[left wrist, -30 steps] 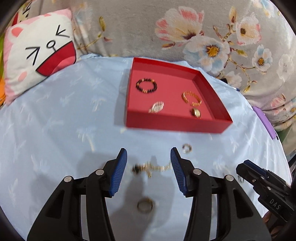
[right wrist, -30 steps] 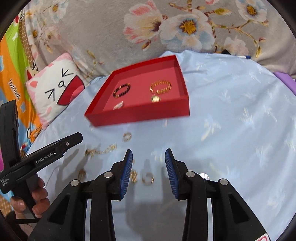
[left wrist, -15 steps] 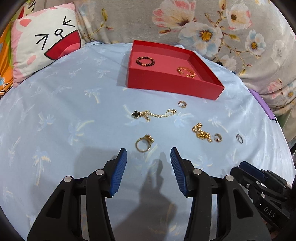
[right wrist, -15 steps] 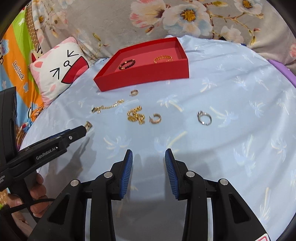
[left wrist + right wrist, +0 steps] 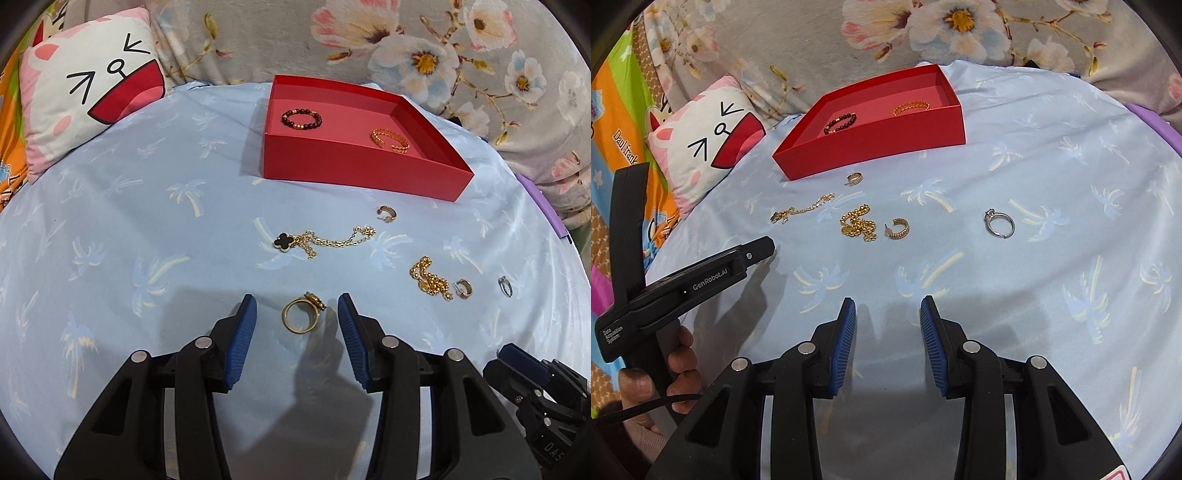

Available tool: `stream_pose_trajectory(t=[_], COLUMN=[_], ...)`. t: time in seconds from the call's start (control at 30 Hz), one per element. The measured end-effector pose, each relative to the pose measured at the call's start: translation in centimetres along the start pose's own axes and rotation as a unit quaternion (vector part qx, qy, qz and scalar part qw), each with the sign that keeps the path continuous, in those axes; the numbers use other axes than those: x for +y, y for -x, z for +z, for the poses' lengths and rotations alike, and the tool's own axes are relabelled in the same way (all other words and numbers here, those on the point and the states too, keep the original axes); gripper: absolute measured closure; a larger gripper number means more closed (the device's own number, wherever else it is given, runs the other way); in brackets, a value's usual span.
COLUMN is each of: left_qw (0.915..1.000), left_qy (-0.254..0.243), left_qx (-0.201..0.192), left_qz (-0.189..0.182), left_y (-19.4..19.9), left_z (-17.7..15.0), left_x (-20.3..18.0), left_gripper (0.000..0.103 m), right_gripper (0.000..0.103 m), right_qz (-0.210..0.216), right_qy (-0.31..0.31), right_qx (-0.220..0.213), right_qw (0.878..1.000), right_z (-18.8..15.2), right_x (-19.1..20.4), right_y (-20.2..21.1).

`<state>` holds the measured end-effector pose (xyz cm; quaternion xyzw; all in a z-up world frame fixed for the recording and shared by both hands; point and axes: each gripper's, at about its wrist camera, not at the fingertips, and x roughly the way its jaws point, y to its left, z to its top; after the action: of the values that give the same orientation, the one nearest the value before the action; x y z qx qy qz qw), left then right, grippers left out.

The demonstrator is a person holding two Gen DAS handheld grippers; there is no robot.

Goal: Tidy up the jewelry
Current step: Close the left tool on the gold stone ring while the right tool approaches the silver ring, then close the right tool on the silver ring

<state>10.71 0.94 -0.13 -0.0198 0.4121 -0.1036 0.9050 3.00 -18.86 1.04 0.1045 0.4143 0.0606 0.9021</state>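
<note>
My left tool (image 5: 294,314) is spread apart around the gold ring (image 5: 301,314) lying flat on the bed (image 5: 147,206); my right tool (image 5: 887,325) is also apart, empty, near the chain (image 5: 857,223). The red box (image 5: 354,173) with 2 bracelets sits far. Closing too high could flick the ring away or pinch the sheet

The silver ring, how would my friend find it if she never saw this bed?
Start at the red tray on the blue palm-tree sheet. Jewelry lies scattered in front of it. The silver ring sits alone, farthest right, and it is the only piece that isn't gold.
</note>
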Motion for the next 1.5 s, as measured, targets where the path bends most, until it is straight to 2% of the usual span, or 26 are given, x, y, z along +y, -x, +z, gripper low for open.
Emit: stream_pose_trajectory(t=[0.13,0.4,0.63,0.93,1.1,1.2,1.43,1.5], left_qw=[1.0000,0.9998,0.9995,0.9995,0.9995,0.9995,0.9995,0.9995], left_qy=[0.000,0.007,0.011,0.011,0.012,0.011,0.011,0.011], left_qx=[0.000,-0.005,-0.002,-0.001,-0.001,-0.001,-0.001,-0.001], left_qz=[-0.010,-0.018,-0.028,-0.029,-0.030,-0.029,-0.029,-0.029], left_y=[0.0,0.6,1.4,1.4,1.3,1.3,1.3,1.3], left_z=[0.0,-0.5,-1.6,-1.6,-1.6,-1.6,-1.6,-1.6], left_x=[0.0,0.2,0.4,0.3,0.3,0.3,0.2,0.2], left_gripper=[0.080,0.080,0.080,0.080,0.080,0.080,0.080,0.080], right_gripper=[0.066,0.066,0.066,0.066,0.066,0.068,0.083,0.083], right_qz=[-0.001,-0.009,-0.066,-0.097,-0.101,-0.103,-0.113,-0.114], right_qy=[0.000,-0.013,-0.019,-0.005,-0.002,0.000,0.003,0.006], right_qx=[0.000,-0.012,-0.027,-0.022,-0.016,-0.014,-0.011,-0.011], right_qw=[1.000,1.000,0.997,0.995,0.995,0.995,0.993,0.993], right_z=[0.0,0.2,1.5,4.0,4.5,4.6,4.8,4.9], right_x=[0.0,-0.7,-3.1,-4.6,-4.7,-4.8,-4.7,-4.6], right_y=[0.0,0.3,0.7,-1.3,-1.9,-2.1,-2.4,-2.5])
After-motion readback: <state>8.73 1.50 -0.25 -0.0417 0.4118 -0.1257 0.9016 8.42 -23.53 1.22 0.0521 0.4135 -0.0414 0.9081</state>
